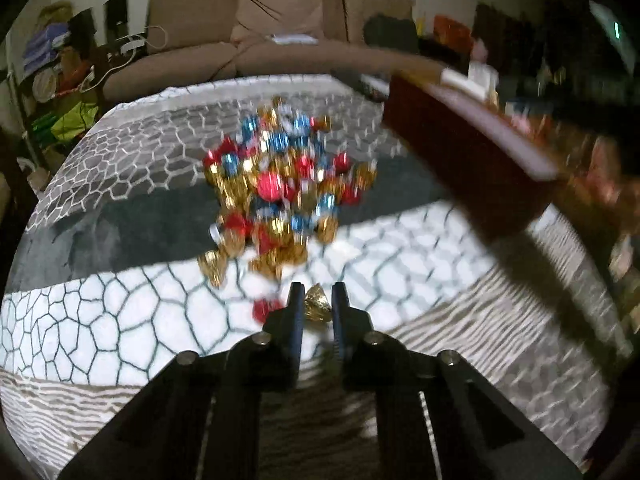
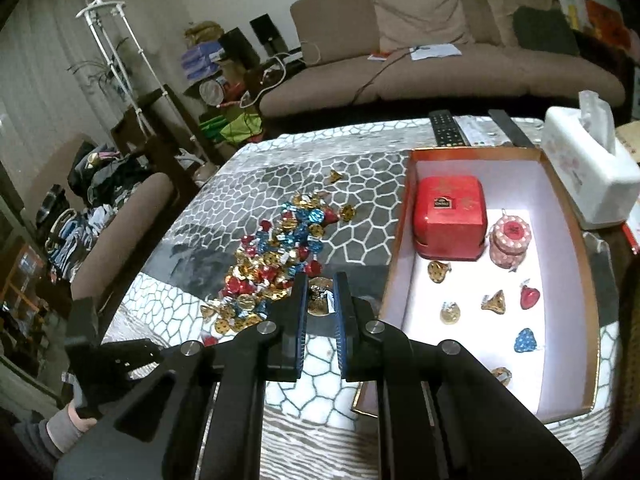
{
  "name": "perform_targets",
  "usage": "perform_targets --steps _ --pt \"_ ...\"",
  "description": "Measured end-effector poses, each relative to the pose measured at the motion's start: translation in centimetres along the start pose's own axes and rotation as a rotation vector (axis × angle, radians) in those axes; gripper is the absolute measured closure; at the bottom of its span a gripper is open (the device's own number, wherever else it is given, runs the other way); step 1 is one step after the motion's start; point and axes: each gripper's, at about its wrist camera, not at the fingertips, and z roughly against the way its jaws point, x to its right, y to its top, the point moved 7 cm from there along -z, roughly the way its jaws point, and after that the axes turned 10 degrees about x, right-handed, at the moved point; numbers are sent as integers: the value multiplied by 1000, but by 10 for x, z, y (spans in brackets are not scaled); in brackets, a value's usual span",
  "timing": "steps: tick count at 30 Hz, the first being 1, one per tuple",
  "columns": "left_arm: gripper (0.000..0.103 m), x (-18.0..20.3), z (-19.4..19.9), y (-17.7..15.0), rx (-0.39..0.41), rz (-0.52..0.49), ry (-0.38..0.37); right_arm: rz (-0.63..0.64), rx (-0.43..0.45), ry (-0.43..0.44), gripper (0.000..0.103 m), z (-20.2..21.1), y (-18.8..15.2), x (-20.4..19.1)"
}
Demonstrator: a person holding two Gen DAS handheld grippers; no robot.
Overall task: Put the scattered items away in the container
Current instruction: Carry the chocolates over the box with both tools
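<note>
Each gripper has a gold foil candy pinched between nearly closed fingers: left gripper (image 1: 316, 300) on a gold candy (image 1: 317, 303), right gripper (image 2: 320, 294) on another gold one (image 2: 319, 300). The container (image 2: 568, 280) lies right of the right fingers, so the right hand is nearer; the candy pile (image 2: 276, 252) lies ahead and left on the surface.

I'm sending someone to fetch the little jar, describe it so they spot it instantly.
Find the shallow white-lined box right of the candy pile. At its far end sits a red tin; the jar stands just right of it, clear, pink-filled, with a pink lid.
</note>
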Motion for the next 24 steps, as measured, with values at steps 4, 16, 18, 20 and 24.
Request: perform_targets --steps 4,16,18,20,24 --pt "101 11 15 29 76 55 -58 -32 10 26 91 6 6 3" --pt "49 -24 4 -5 -57 68 43 -229 1 106 91 6 4 41" --pt "49 -26 3 -16 -81 30 55 -223 -2 108 91 4 4 39" --pt "48 -25 -1 -26 -103 -55 95 -212 -6 119 91 2 3 33" --pt "48 -20 -11 -31 -101 -156 134 -173 -23 137 91 -4 1 15"
